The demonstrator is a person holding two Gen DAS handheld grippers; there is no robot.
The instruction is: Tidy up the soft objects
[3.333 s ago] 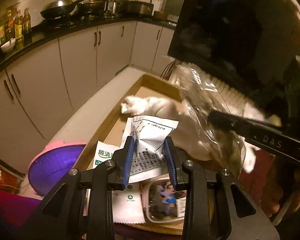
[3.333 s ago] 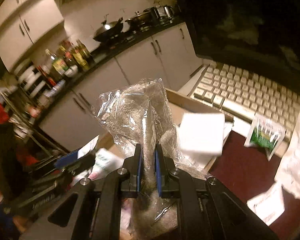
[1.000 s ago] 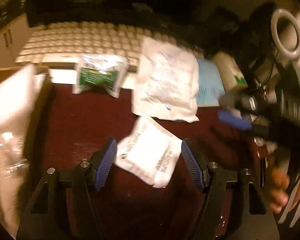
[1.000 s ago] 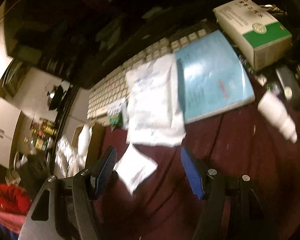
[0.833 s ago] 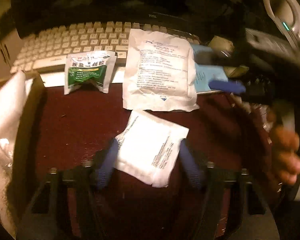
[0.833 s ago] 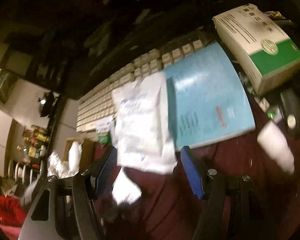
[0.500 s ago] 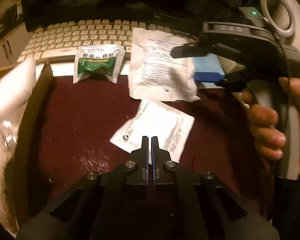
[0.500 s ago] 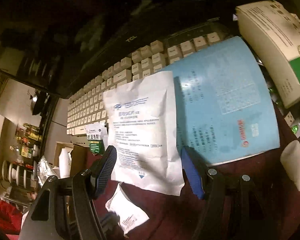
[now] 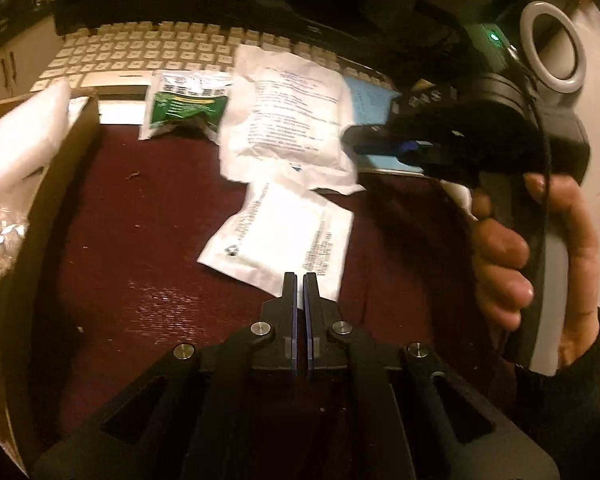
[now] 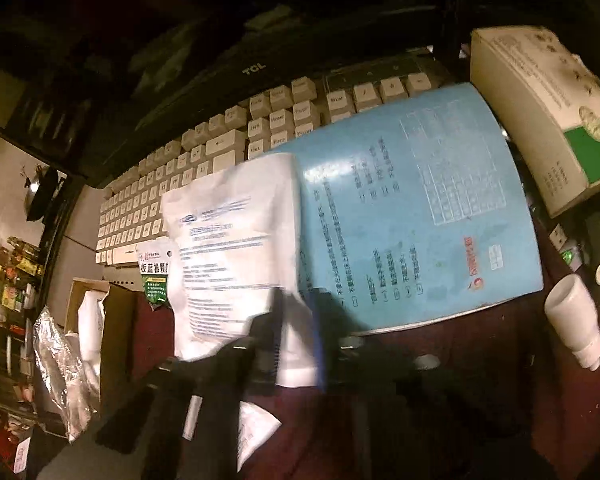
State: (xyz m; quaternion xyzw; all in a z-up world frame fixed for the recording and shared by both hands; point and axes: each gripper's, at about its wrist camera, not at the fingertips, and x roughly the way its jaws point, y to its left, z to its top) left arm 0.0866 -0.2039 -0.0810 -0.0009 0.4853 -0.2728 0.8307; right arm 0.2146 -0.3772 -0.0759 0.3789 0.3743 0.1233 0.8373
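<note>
Two pouches, both mine now: my left gripper (image 9: 300, 280) is pinched onto the small white sachet's (image 9: 280, 232) near edge, just before the keyboard (image 9: 148, 48), and my right gripper (image 10: 296, 320) has just closed on the large white pouch (image 10: 232, 248) – beside it, a blue booklet (image 10: 420, 208) crowds in, green sachet (image 9: 186, 106) farther along.

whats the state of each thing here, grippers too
left gripper: shut on the small white packet, near edge
right gripper: shut on the large white packet, bottom corner
green sachet: lying against the keyboard
cardboard box: open
white bottle: on its side
</note>
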